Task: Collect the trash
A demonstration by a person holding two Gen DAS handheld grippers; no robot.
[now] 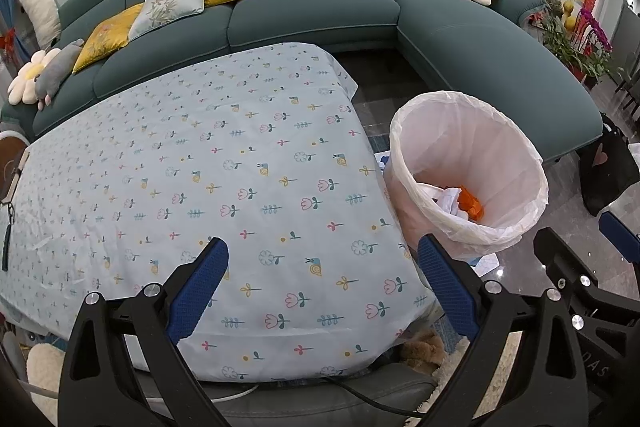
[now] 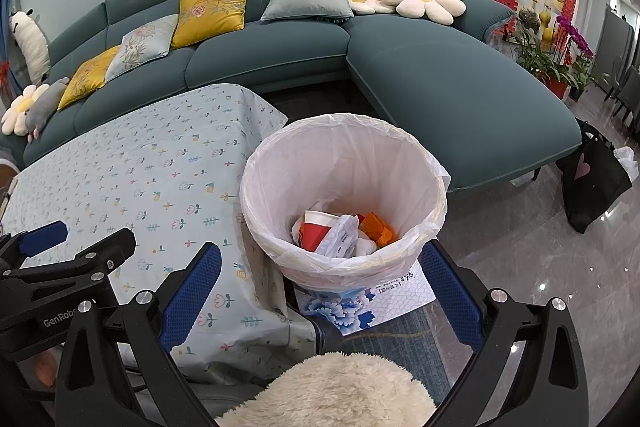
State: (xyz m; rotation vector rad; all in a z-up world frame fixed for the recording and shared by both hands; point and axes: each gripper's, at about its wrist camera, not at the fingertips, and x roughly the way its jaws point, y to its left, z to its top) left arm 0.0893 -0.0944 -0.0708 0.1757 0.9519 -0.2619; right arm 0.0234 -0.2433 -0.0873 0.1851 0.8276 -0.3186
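Note:
A bin with a white plastic liner [image 2: 424,219] stands on the floor at the right end of the table [image 1: 180,155]; it also shows in the left wrist view [image 1: 516,223]. Inside lie a red and white paper cup [image 2: 314,229], white crumpled paper [image 2: 340,233] and an orange piece [image 2: 378,227]. My left gripper [image 1: 322,267] is open and empty above the table's near right part. My right gripper [image 2: 320,277] is open and empty, held just in front of the bin.
The table wears a light blue flowered cloth. A teal corner sofa [image 2: 440,75] with cushions and plush toys runs behind. A black bag [image 2: 592,179] and potted flowers [image 2: 560,55] stand at the right. A fluffy cream stool [image 2: 336,391] and a printed sheet [image 2: 376,303] lie near the bin.

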